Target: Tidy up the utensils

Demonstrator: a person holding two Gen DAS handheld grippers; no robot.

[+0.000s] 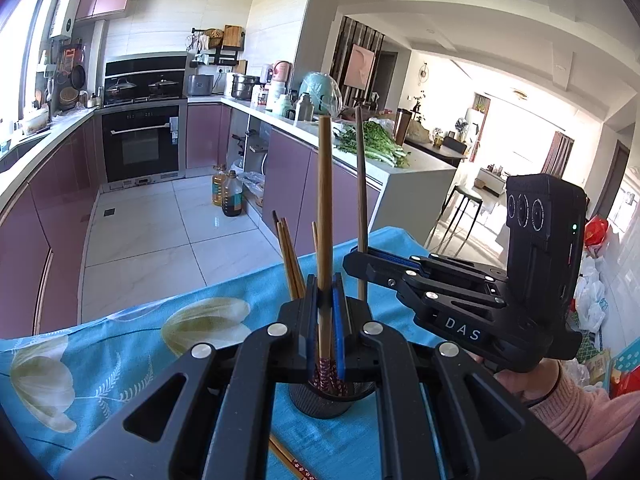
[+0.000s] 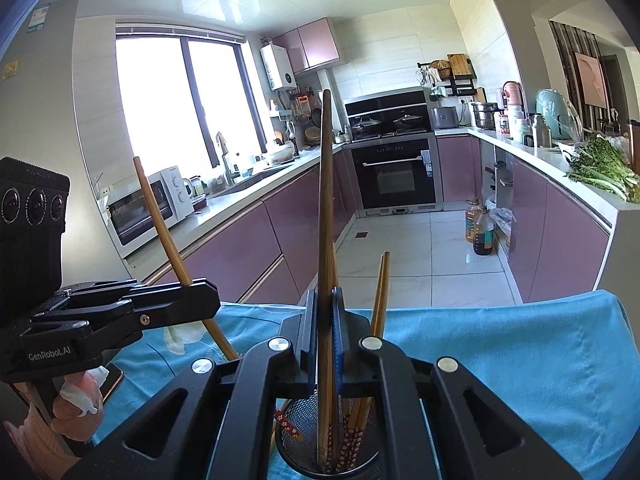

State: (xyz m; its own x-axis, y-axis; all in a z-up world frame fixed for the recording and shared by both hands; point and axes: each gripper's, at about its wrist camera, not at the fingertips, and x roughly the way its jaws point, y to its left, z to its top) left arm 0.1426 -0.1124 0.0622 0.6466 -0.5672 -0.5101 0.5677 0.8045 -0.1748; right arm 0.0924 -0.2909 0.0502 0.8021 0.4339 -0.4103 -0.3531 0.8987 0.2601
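Brown wooden chopsticks (image 1: 325,216), (image 2: 325,216), each clamped upright by closed fingers of left gripper (image 1: 326,300) and right gripper (image 2: 325,308), over black mesh holder (image 2: 304,436).

Left gripper (image 1: 326,300), jaws closed on an upright chopstick (image 1: 325,216). Right gripper (image 2: 325,304), jaws likewise closed on a second chopstick (image 2: 325,200), reaches in from the side. A hand (image 1: 524,380) in a pink sleeve (image 1: 584,412) grips the right handle.
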